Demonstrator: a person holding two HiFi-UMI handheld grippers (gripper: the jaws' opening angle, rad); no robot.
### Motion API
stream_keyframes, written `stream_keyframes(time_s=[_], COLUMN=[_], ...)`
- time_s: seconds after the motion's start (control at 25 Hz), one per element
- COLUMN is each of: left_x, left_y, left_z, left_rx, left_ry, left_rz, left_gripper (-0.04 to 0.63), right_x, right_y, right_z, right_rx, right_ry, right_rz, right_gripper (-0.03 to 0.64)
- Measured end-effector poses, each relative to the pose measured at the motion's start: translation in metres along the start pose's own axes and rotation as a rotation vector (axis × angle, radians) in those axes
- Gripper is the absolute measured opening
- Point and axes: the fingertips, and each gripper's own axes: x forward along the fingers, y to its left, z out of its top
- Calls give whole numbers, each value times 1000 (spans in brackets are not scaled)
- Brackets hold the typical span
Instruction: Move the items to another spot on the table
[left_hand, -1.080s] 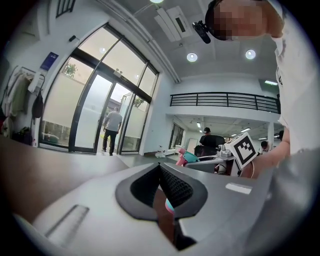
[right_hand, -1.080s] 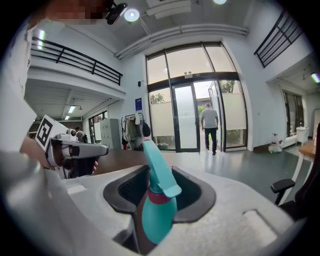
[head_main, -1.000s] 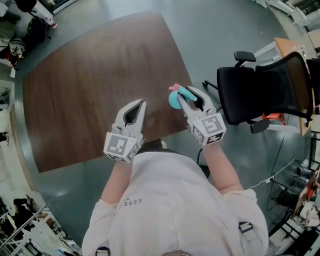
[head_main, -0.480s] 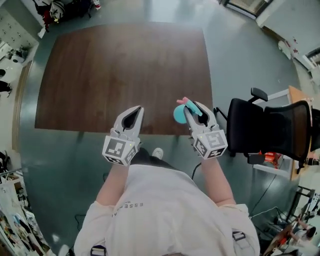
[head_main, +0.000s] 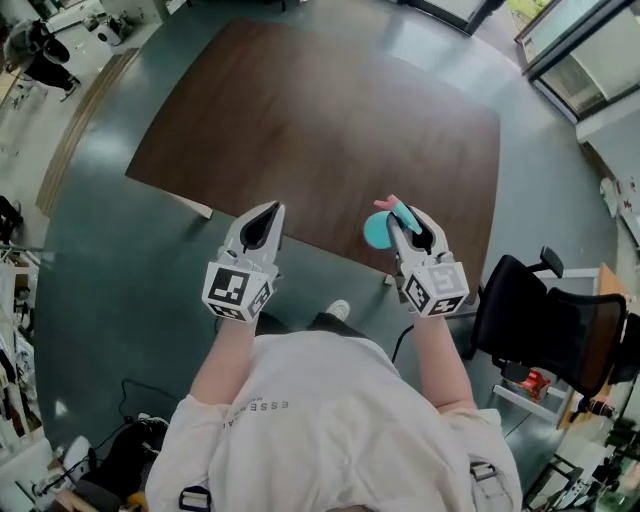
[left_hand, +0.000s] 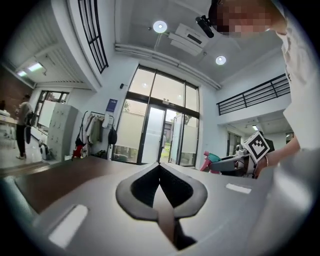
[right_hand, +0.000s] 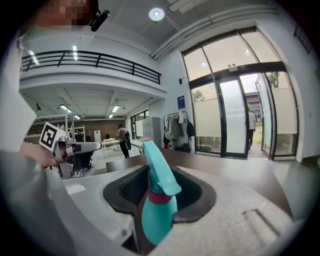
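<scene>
— What has the right tool got?
— A teal spray bottle with a pink collar. The jaws are clamped on it just below the trigger head, which sticks out past the tips.
— And where does the bottle sit over the tabletop?
— In the head view it shows at the near edge, toward the right corner, carried in the tool. Whether it touches the wood I cannot tell.
— The left tool?
— Jaws pressed together with nothing between them. Its tips reach the same near edge, well apart from the right one.
— Anything else on the wood?
— The dark brown surface is all I can make out.
— And around it?
— A black chair on the grey floor, off to the person's right.
</scene>
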Motion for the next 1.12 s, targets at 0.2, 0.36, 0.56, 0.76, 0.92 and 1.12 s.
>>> stream_keyframes(time_s=[0.2, 0.36, 0.56, 0.76, 0.92, 1.12], left_x=[-67, -113, -164, -209, -232, -246], left_y=[103, 167, 228, 282, 316, 360], left_z=[23, 35, 42, 50, 49, 40], left_rx=[-2, 7, 5, -27, -35, -39], left_ry=[-30, -41, -46, -67, -83, -72], left_rz=[102, 134, 175, 258, 326, 387], left_gripper=[9, 9, 9, 9, 9, 9], right_x=[63, 110, 160, 200, 232, 280], right_y=[94, 165, 242, 301, 328, 355], right_z=[17, 26, 33, 44, 43, 37], right_rx=[-50, -63, -72, -67, -96, -116], right_ry=[-1, -11, -13, 2, 21, 46], right_rz=[77, 125, 187, 266, 303, 345], right_gripper=[132, 132, 132, 132, 132, 132])
